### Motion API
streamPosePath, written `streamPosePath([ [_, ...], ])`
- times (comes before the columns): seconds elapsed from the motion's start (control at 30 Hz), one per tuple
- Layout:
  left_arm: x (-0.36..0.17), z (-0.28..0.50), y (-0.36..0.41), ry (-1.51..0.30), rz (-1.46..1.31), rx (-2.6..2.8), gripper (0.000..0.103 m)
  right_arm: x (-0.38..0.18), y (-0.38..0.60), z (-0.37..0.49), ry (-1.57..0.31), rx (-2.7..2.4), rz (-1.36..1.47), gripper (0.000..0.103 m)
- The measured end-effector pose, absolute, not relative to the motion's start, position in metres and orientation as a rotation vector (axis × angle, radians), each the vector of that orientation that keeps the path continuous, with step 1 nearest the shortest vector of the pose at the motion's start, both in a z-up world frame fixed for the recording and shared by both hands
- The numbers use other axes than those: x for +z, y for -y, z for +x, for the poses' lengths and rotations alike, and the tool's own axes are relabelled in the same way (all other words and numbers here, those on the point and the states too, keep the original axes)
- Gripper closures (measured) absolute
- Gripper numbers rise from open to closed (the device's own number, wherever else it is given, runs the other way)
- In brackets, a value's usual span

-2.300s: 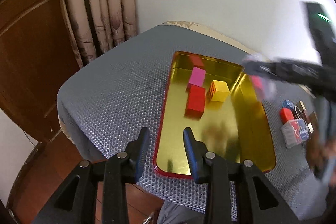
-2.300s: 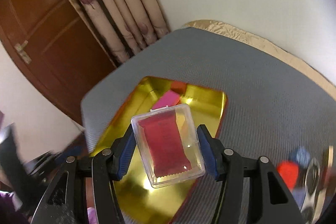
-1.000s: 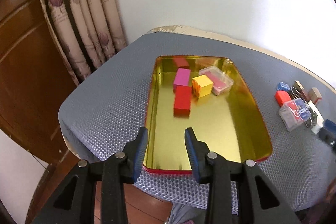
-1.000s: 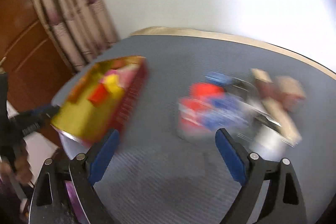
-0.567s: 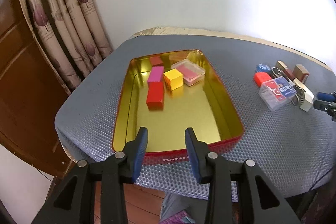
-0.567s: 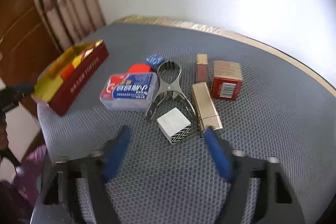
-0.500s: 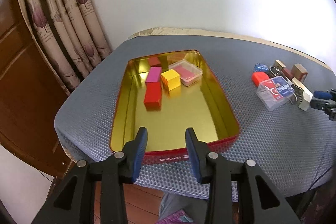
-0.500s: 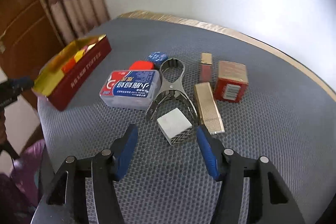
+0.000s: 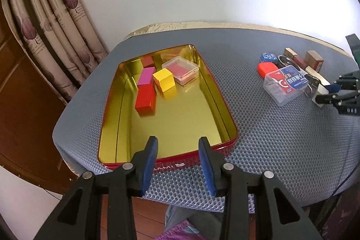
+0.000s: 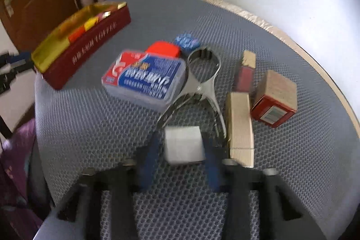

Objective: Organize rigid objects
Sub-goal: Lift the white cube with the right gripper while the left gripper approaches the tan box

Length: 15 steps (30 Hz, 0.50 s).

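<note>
Pick-up step: the right claw (image 10: 183, 163) had closed on the small white cardboard cube (image 10: 183, 153) on the grey mesh-covered counter (image 10: 281, 172) — next, presumably, a lift toward the gold-lined red tin tray (image 9: 180, 114) — while the left claw (image 9: 177, 159), partly open, held nothing.

The near half of the tin (image 9: 225, 105) floor lies bare; we find its far end crowded by a red block (image 9: 145, 97), yellow cube (image 9: 164, 83), pink block (image 9: 145, 76) and clear case (image 9: 181, 69). A broad strip of open surface (image 9: 243, 87) separates the tin from the cluster at right. There the white cube (image 10: 183, 147) is hemmed in: metal clip (image 10: 200, 84) just behind, gold bar (image 10: 240, 127) close on its right, labelled box (image 10: 146, 78) beyond at left. Surface (image 10: 94, 127) left of the cube lies open.
</note>
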<state>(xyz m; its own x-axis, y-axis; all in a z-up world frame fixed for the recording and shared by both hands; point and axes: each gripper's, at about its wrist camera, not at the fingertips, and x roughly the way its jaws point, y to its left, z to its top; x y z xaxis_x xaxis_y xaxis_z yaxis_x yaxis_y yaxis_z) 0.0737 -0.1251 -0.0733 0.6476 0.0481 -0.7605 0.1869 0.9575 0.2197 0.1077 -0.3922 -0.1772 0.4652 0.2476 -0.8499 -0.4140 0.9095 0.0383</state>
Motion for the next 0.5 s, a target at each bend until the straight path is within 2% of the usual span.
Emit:
streamPosePath([
  [0.17, -0.068, 0.08, 0.131, -0.873, 0.281, -0.098, 0.065, -0.179, 0.401, 0.088, -0.995, 0.371, -0.085, 0.076],
  [0.27, -0.06, 0.083, 0.139, -0.859, 0.273, -0.162, 0.065, -0.171, 0.414, 0.064, -0.914, 0.303, 0.001, 0.076],
  [0.5, -0.055, 0.106, 0.188, -0.88, 0.348, -0.559, 0.064, -0.176, 0.46, 0.023, -0.798, 0.031, 0.132, 0.076],
])
